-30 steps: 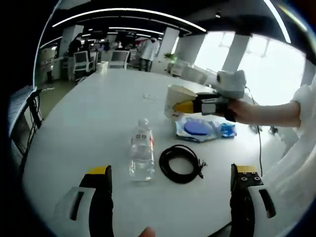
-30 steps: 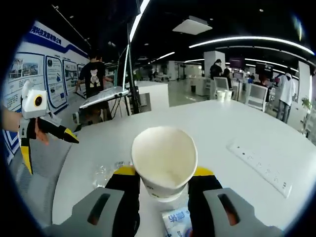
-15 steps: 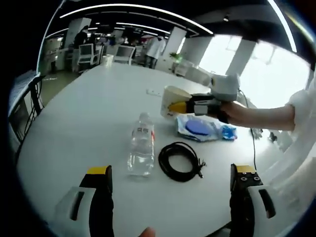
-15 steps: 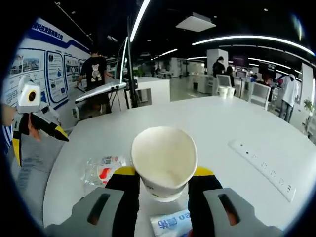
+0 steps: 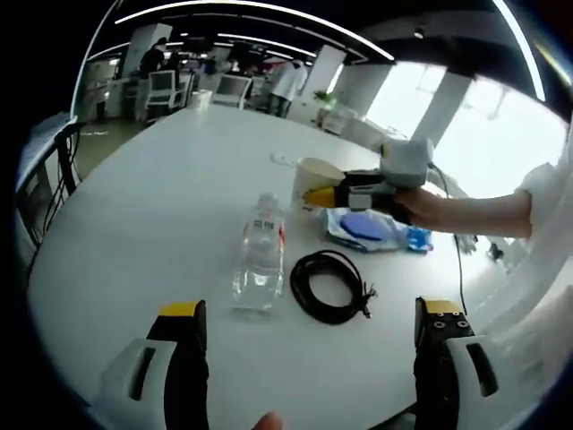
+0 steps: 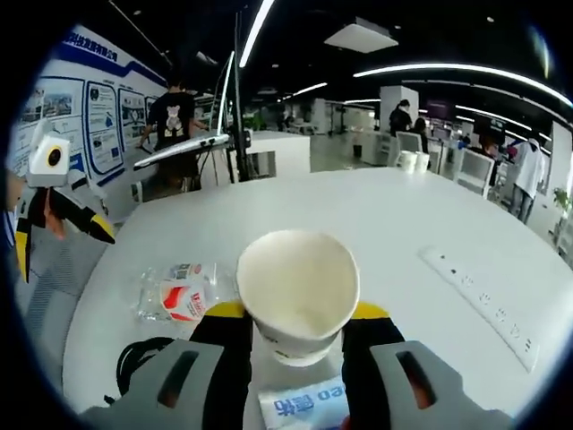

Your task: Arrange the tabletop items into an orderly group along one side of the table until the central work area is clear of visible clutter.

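Over the last second the right gripper [image 6: 295,333] has carried the off-white paper cup [image 6: 297,291] a little further along above the round white table [image 5: 152,197]. In the right gripper view the clear plastic bottle with the red label [image 6: 175,293], lying on its side, has slid into fuller sight at lower left, and the coiled black cable [image 6: 134,358] now shows at the bottom left. That reads as the cup being in transit toward a side of the table, with nothing yet grouped.

The right gripper's jaws are closed about the cup's lower wall, mouth tilted toward the camera, the blue-and-white wipes packet [image 6: 300,408] just under it.

The left gripper [image 5: 304,336] is spread wide and holds nothing (bottle [image 5: 260,269] and cable [image 5: 329,285] lie centre frame between and beyond its jaws).
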`<act>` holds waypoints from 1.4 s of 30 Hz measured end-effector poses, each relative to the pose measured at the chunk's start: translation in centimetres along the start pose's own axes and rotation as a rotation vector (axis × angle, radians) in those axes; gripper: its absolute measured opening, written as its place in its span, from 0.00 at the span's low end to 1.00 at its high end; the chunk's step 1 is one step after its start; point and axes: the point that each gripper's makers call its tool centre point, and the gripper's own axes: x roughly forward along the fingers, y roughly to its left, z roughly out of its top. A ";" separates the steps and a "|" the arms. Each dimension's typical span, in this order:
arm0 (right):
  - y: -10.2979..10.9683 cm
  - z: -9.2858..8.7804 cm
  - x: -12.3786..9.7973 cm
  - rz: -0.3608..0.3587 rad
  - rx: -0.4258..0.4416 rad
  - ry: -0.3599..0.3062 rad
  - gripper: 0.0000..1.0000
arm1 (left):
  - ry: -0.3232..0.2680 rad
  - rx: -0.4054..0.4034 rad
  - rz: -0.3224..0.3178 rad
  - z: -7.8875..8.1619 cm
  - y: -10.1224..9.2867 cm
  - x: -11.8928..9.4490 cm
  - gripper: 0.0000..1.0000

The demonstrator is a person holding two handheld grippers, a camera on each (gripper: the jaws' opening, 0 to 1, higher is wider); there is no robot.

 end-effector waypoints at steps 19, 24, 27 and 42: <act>-0.5 -1.3 0.5 -0.016 -0.054 0.048 0.38 | -0.008 -0.022 0.028 -0.5 1.3 -0.5 0.91; -0.3 -1.9 0.7 -0.014 -0.050 0.064 0.38 | -0.008 -0.020 0.026 -0.5 1.2 -0.5 0.91; -0.3 -2.2 0.9 -0.015 -0.038 0.070 0.38 | 0.000 -0.023 0.028 -0.8 1.3 -0.6 0.91; -0.6 -2.9 0.7 -0.029 0.000 0.097 0.46 | -0.017 -0.047 0.025 -0.2 1.4 -0.5 0.92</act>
